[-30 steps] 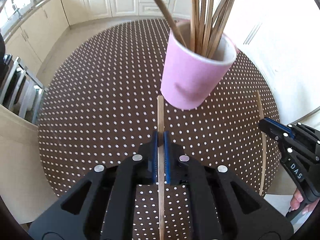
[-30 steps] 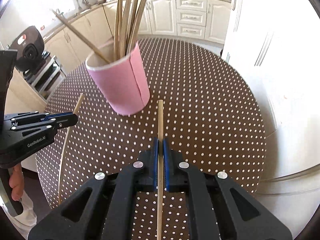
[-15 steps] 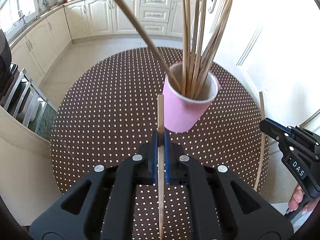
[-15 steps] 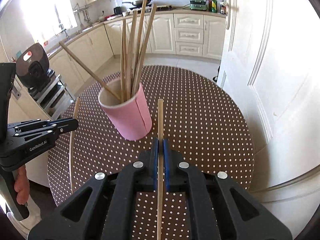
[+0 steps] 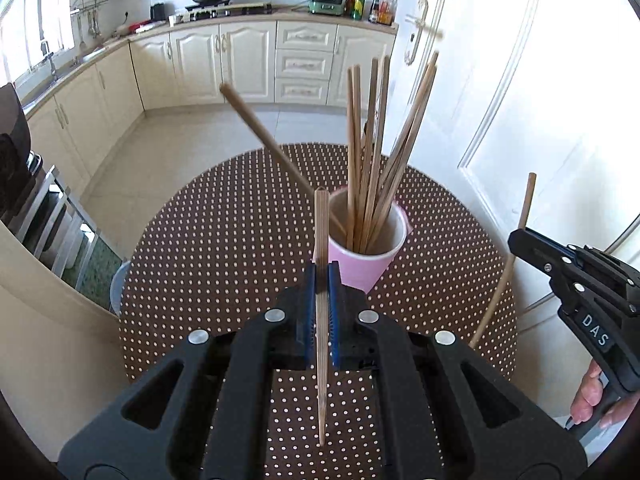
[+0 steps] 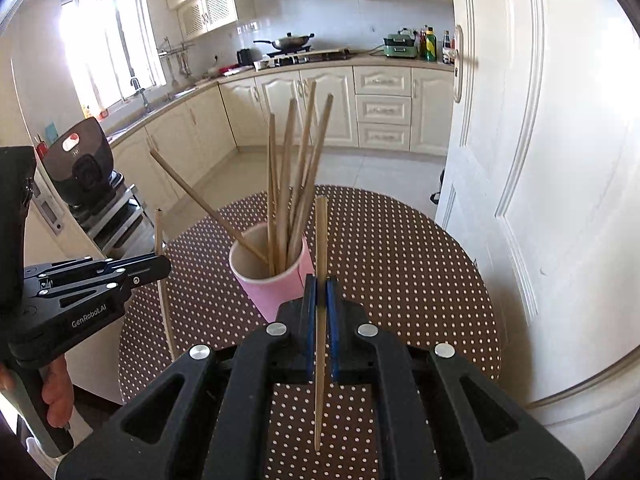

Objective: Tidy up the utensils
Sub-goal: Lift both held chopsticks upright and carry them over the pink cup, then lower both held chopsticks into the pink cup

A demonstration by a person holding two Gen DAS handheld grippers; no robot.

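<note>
Chopsticks fill the scene: each gripper carries one. The left gripper [image 5: 321, 276] has its blue-padded jaws clenched on a slim, pale wooden chopstick [image 5: 321, 236], which runs straight along the jaws, its blunt end reaching out ahead and its tapered end trailing back beneath the black body. The right gripper [image 6: 320, 292] grasps a second wooden chopstick [image 6: 320, 240] in the same way, jaws pressed tight on its middle.

Both grippers hang above the round counter [image 5: 224, 248] with its brown, white-dotted cloth, and both point downward at a slant toward the pink cylindrical paper cup [image 5: 366, 266] that stands upright near the counter's middle. A bundle of wooden chopsticks [image 5: 370, 152] stands in the cup already; most rise close to upright, while one leans far out over the rim toward the counter's left edge.

Seen from the left wrist, the right gripper sits off the counter's right edge, held by a hand [image 5: 592, 396] whose fingers curl around its grip — its chopstick angles up beside the white door [image 5: 532, 92]. Seen from the right wrist, the left gripper sits at the counter's left edge, likewise in a hand [image 6: 58, 392].

Cream kitchen cabinets [image 6: 320, 104] line the far wall.
</note>
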